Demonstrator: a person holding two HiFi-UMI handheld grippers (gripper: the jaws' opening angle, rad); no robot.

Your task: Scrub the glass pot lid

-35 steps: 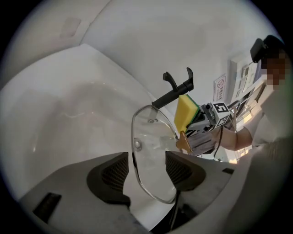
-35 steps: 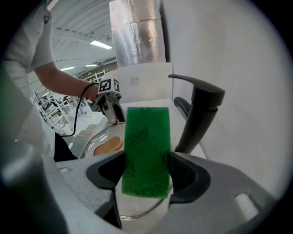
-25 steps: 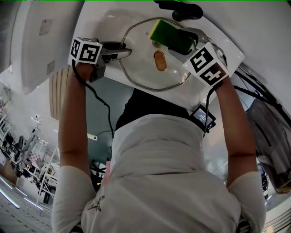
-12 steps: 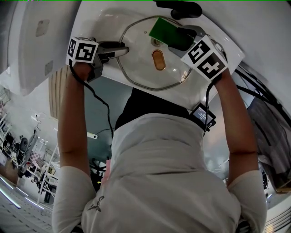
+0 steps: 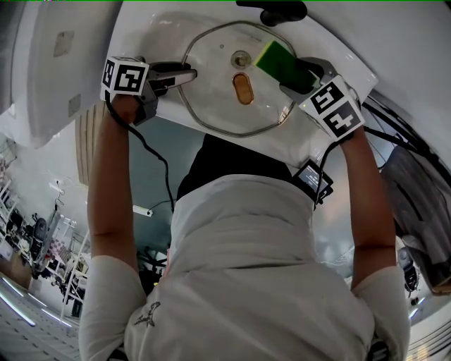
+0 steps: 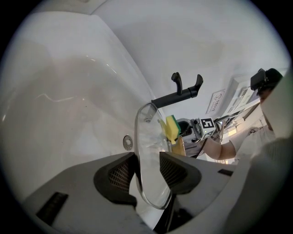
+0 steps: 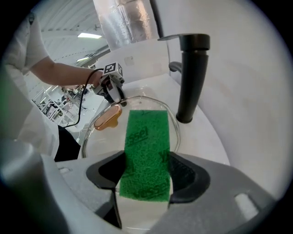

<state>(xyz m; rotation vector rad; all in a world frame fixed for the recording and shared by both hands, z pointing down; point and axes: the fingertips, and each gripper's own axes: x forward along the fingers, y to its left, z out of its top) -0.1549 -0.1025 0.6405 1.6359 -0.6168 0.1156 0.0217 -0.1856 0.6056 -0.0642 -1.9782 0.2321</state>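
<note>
A round glass pot lid (image 5: pixel 211 92) with an amber knob (image 5: pixel 242 89) is held in the white sink. My left gripper (image 5: pixel 189 73) is shut on the lid's left rim. In the left gripper view the lid (image 6: pixel 149 151) stands edge-on between the two pads (image 6: pixel 120 173). My right gripper (image 5: pixel 296 70) is shut on a green and yellow sponge (image 5: pixel 277 62), which lies against the lid's upper right part. In the right gripper view the sponge's green face (image 7: pixel 146 153) fills the gap between the jaws, with the lid (image 7: pixel 94 137) and knob (image 7: pixel 108 118) behind it.
A black faucet (image 5: pixel 275 10) stands at the far edge of the sink, just beyond the sponge; the same faucet (image 7: pixel 190 77) rises close on the right in the right gripper view. The white basin wall (image 6: pixel 68 105) curves round the lid. An overflow hole (image 6: pixel 127 142) sits in that wall.
The sponge has slid from the lid's upper middle to its right side. Lid and both grippers have shifted slightly farther into the sink.
</note>
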